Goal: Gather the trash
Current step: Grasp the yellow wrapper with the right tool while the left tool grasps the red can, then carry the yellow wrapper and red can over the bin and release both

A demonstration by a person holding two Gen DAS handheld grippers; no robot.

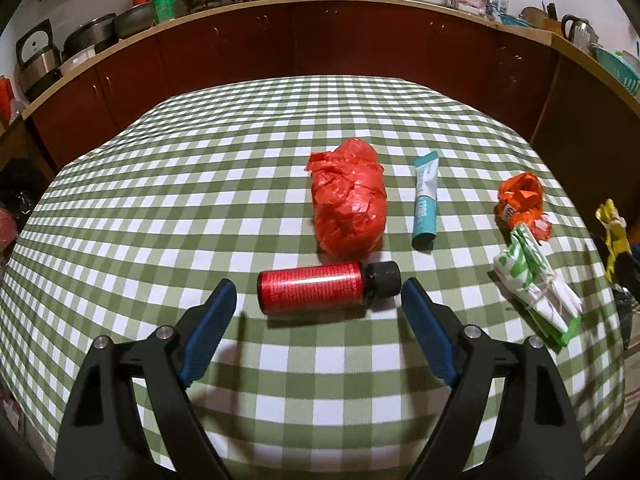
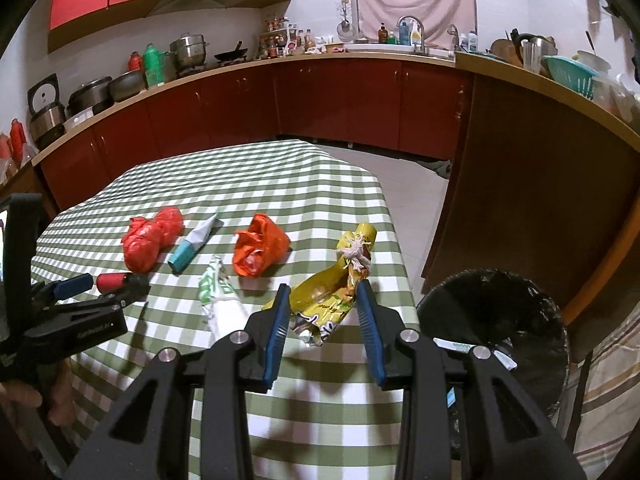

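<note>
A red bottle (image 1: 312, 294) with a black cap lies on its side on the green checked tablecloth (image 1: 160, 220). My left gripper (image 1: 320, 292) is open, its blue pads standing apart from the two ends of the bottle. In the right wrist view the left gripper (image 2: 106, 282) straddles the same bottle (image 2: 110, 280). My right gripper (image 2: 323, 290) is shut on a crumpled yellow wrapper (image 2: 332, 296) tied with white string, held near the table's right edge. The yellow wrapper (image 1: 614, 232) shows off the table's right side in the left wrist view.
A red plastic bag (image 1: 348, 200), a teal tube (image 1: 425, 200), an orange wrapper (image 1: 520, 196) and a green-white packet (image 1: 528, 276) lie on the cloth. A black-lined bin (image 2: 520, 300) stands on the floor right of the table. Kitchen counters line the back and right.
</note>
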